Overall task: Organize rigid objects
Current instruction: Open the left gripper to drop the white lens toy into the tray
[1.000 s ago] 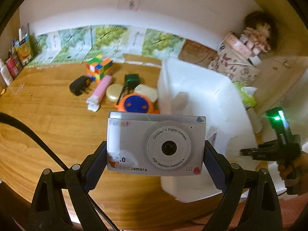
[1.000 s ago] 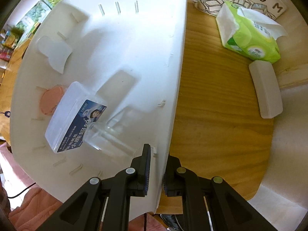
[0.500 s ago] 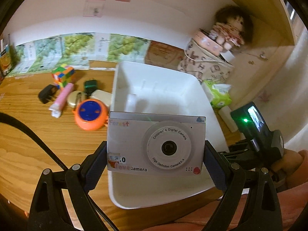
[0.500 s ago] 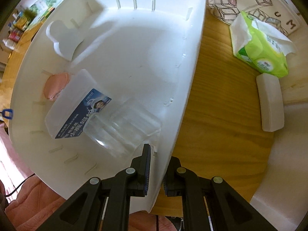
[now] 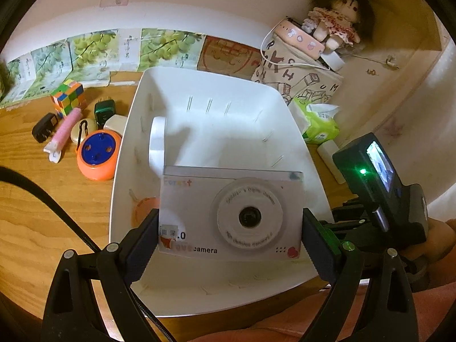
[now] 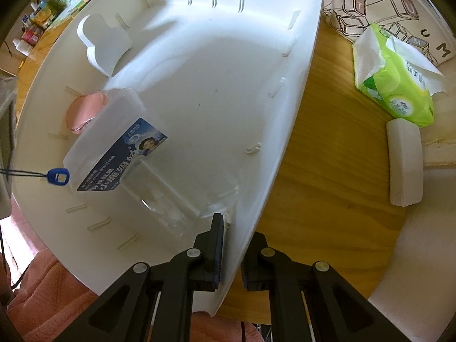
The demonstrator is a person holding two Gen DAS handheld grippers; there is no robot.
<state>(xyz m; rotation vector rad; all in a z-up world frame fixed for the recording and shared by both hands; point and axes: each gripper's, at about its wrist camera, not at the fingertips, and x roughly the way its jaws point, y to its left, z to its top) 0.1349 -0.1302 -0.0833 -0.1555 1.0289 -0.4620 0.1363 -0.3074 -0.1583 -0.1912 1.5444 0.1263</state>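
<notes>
— Where is the toy camera (image 5: 230,213)?

— Clamped by its sides in the left gripper (image 5: 230,229), held above the white bin (image 5: 245,108).

— And the right gripper (image 6: 230,252)?

— Its fingers (image 6: 215,252) pinch the bin's near wall, one inside, one outside. A labelled plastic box (image 6: 114,145) lies in the bin.

— Anything outside?

— On the wooden surface (image 5: 34,188), an orange round toy (image 5: 98,155) sits just beside the bin, a puzzle cube (image 5: 67,98) farther back.

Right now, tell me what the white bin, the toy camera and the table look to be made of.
White bin: likely moulded plastic, smooth and semi-matte, with thin walls and small moulded ribs; the right tool pinches its rim. Toy camera in the left tool: seemingly light plastic, satin face with printed lettering. Table: wood or wood-look laminate, with visible grain and a slight sheen.
</notes>
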